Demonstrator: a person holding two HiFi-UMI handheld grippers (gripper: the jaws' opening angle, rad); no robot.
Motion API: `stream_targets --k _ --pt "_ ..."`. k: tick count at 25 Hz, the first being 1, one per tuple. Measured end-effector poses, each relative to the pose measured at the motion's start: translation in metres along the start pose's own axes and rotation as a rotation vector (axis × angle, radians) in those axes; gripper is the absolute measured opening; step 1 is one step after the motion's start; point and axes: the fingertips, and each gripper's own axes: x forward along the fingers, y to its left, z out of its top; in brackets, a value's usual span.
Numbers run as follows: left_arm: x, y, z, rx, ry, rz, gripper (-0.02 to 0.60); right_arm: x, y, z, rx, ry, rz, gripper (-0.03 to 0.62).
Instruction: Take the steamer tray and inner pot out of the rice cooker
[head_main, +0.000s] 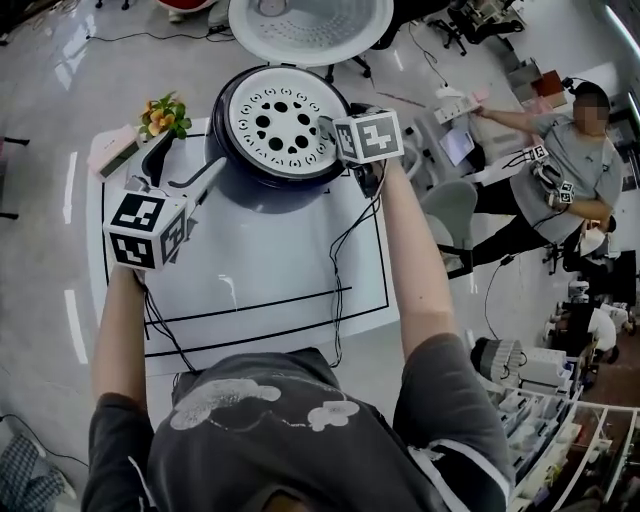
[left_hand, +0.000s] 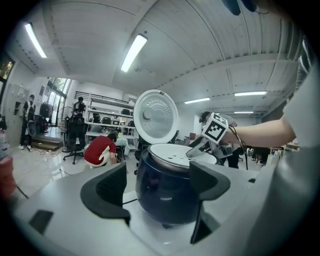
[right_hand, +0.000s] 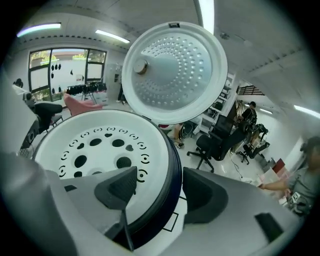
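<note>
White table (head_main: 270, 280) with a black outline marked on it. Rice cooker (head_main: 255, 190), dark blue body, stands at the far edge with its lid (head_main: 310, 30) swung up. Steamer tray (head_main: 275, 122) sits in the cooker mouth: white, round, flat, pierced with round holes and smaller slots. Right gripper (right_hand: 159, 175): jaws wide apart, straddling the cooker's right rim, one over the tray, one outside the body, not clamped. Left gripper (left_hand: 157, 172): jaws apart, empty, short of the cooker.

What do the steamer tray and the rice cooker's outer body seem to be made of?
Steamer tray: probably white plastic, matte, with neatly moulded holes. Outer body: dark blue and glossy, with soft reflections; plastic or painted metal, I cannot tell which.
</note>
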Motion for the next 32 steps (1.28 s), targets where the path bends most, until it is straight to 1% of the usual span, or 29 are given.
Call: stream_targets --k 2,7,8,9,14,17,19,22,24,26,30,32 --pt "-0.002 0.001 0.000 0.002 0.009 0.006 0.388 0.003 0.002 0.001 -0.018 0.028 0.001 0.299" --pt "-0.009 -0.002 0.005 0.003 0.013 0.023 0.388 -0.001 0.008 0.009 -0.037 0.041 0.011 0.276" --pt "-0.008 -0.003 0.005 0.004 0.014 0.026 0.388 -0.001 0.006 0.010 -0.038 0.041 0.001 0.230" --pt "-0.006 -0.005 0.005 0.006 0.015 0.029 0.388 0.000 0.004 0.010 -0.041 0.040 -0.009 0.216" --pt "-0.005 -0.011 0.010 -0.001 0.002 0.051 0.388 -0.002 0.001 0.014 -0.067 0.041 -0.020 0.187" --pt "-0.009 -0.011 0.018 0.006 0.001 0.076 0.388 -0.012 -0.002 0.028 -0.052 -0.002 -0.012 0.156" --pt "-0.011 -0.013 0.022 0.001 -0.005 0.091 0.388 -0.016 -0.002 0.034 -0.038 -0.032 0.006 0.155" --pt "-0.013 -0.017 0.025 0.000 -0.006 0.110 0.388 -0.022 -0.002 0.039 -0.002 -0.080 0.039 0.101" --pt "-0.015 -0.020 0.027 0.000 -0.005 0.119 0.388 -0.028 -0.006 0.046 0.042 -0.123 0.042 0.083" --pt "-0.017 -0.023 0.029 -0.003 -0.007 0.130 0.388 -0.035 -0.010 0.054 0.086 -0.161 0.040 0.072" --pt "-0.021 -0.034 0.032 -0.012 -0.020 0.145 0.388 -0.048 -0.012 0.065 0.182 -0.259 0.070 0.057" --pt "-0.023 -0.041 0.032 -0.021 -0.026 0.147 0.388 -0.052 -0.014 0.068 0.187 -0.293 0.065 0.054"
